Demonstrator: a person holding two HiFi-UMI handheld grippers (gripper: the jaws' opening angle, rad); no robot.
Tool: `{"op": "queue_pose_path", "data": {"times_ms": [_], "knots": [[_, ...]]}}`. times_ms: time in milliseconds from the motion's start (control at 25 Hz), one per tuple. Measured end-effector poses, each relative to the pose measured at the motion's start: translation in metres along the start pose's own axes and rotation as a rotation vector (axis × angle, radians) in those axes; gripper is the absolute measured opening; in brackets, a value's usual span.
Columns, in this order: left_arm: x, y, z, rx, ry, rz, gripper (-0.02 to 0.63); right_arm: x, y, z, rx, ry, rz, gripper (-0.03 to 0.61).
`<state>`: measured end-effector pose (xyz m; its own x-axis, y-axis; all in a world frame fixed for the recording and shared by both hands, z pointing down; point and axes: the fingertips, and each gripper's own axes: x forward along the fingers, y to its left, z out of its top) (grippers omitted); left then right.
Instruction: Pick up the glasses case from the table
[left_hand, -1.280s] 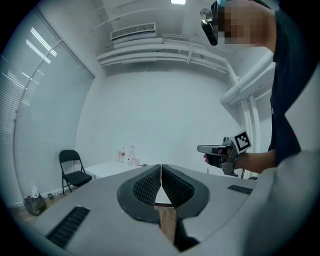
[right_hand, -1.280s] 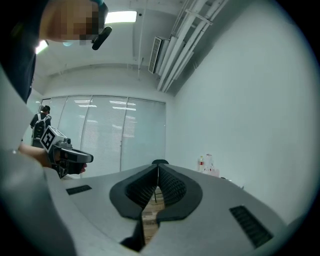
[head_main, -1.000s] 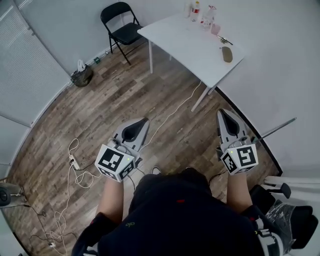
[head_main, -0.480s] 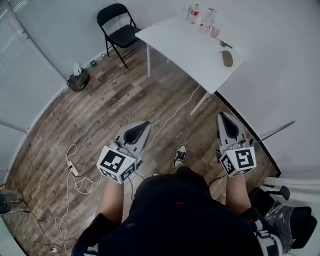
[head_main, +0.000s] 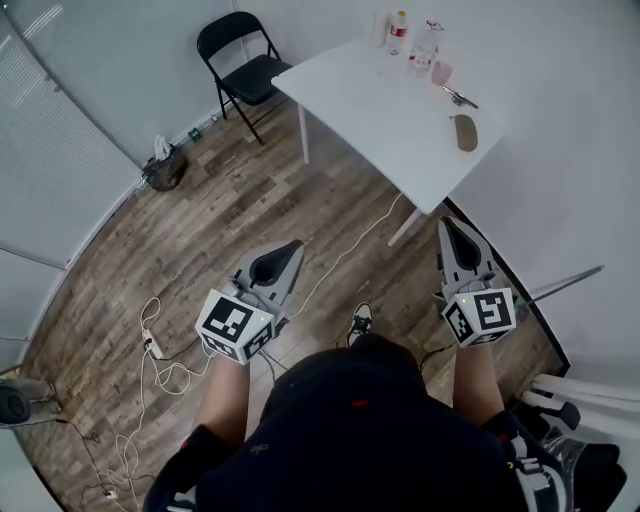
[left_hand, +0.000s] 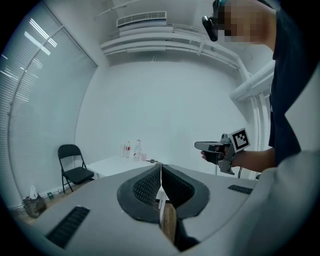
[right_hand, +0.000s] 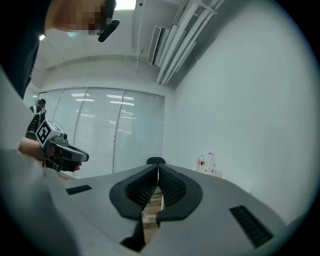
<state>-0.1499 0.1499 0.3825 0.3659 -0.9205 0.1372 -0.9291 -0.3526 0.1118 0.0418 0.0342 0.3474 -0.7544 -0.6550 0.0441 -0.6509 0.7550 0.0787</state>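
The glasses case (head_main: 466, 132) is a small olive-brown oval near the right edge of the white table (head_main: 390, 105), far ahead of both grippers. My left gripper (head_main: 291, 246) is held over the wooden floor, shut and empty. My right gripper (head_main: 446, 222) is also shut and empty, level with the table's near corner but well short of the case. In the left gripper view the jaws (left_hand: 160, 168) meet in a thin line, with the table (left_hand: 112, 163) beyond. The right gripper view shows its jaws (right_hand: 158, 167) pressed together too.
Bottles and a pink cup (head_main: 415, 48) stand at the table's far end, with a small dark tool (head_main: 460, 97) beyond the case. A black folding chair (head_main: 243, 62) is left of the table. A white cable (head_main: 350, 240) and a power strip (head_main: 152, 344) lie on the floor. The wall is close on the right.
Both grippers have been carried forward toward the table, still shut. The person has stepped ahead, one shoe now showing on the floor.
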Motion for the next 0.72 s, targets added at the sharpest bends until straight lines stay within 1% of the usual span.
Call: {"op": "queue_pose_path", "data": {"times_ms": [80,240,280,520,720], "knots": [[0.028,-0.001,0.009,0.013,0.005,-0.010,0.023,0.010,-0.028,0.000,0.022,-0.009,-0.011,0.023],[0.087,-0.016,0.025,0.101,0.026,-0.059,0.023,0.030,-0.085,0.007,0.029,-0.037,-0.018,0.023],[0.101,-0.019,0.028,0.111,0.028,-0.066,0.023,0.035,-0.098,0.007,0.033,-0.039,-0.019,0.023],[0.172,-0.022,0.043,0.091,0.031,-0.066,0.023,0.057,-0.165,-0.003,0.052,-0.025,-0.017,0.023],[0.218,-0.023,0.043,0.071,0.047,-0.079,0.023,0.063,-0.206,-0.013,0.065,-0.015,-0.034,0.023]]}}
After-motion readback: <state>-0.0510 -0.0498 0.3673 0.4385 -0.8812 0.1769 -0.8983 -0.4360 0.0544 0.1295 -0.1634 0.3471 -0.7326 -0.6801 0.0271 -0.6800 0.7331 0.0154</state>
